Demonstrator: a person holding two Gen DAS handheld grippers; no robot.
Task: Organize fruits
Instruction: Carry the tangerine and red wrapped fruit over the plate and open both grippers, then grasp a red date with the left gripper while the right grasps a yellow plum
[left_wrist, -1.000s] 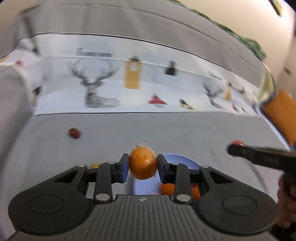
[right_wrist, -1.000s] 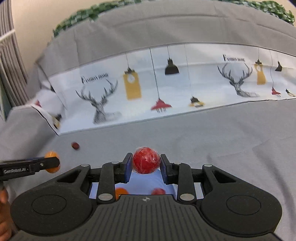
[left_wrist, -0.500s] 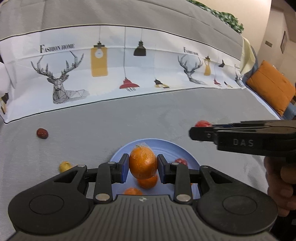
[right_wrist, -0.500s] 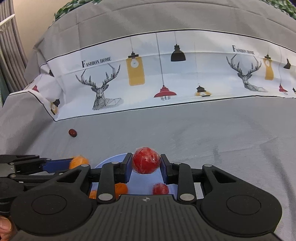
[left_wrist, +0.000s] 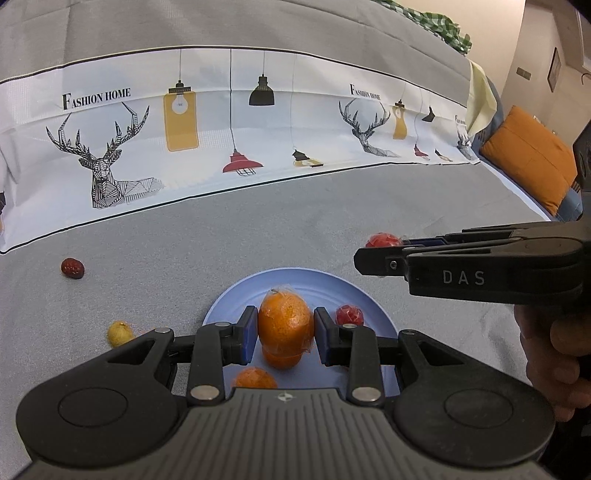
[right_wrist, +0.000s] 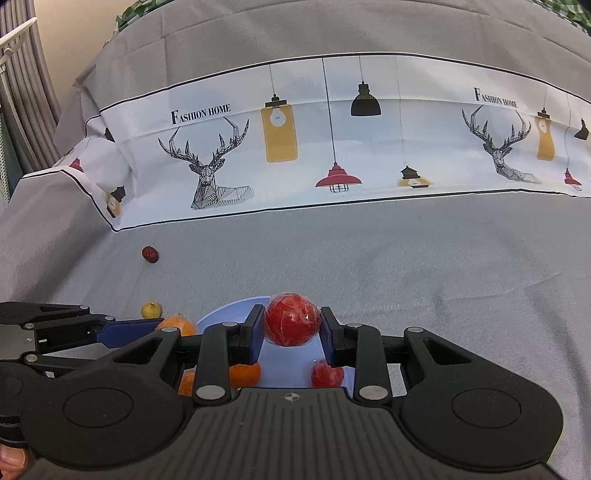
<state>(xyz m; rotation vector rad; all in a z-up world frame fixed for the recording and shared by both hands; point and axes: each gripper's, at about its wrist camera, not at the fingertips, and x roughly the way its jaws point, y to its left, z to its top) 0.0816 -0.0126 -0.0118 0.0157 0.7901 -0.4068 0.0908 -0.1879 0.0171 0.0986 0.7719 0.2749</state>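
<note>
Both hand-held grippers pinch fruit above the blue plate (left_wrist: 236, 291).

Left hand-held gripper (left_wrist: 285, 334) pads clamp a wrapped orange (left_wrist: 285, 325) w/ its long axis upright, stem end up, hanging over the plate's middle; 2 more oranges (left_wrist: 255, 378) and a small red fruit (left_wrist: 349, 314) lie on the plate below. Right hand-held gripper (right_wrist: 291, 326) squeezes a wrapped red fruit (right_wrist: 291, 324), roughly round so no clear long axis, over the plate's far rim (right_wrist: 225, 306). Left of the plate on the grey bedsheet (left_wrist: 258, 229): a small yellow fruit (left_wrist: 120, 333) just beside it, a dark red date (left_wrist: 72, 267) further off, long axis approx. side to side. Beyond the plate runs a white deer-print band (left_wrist: 221, 140).
</note>
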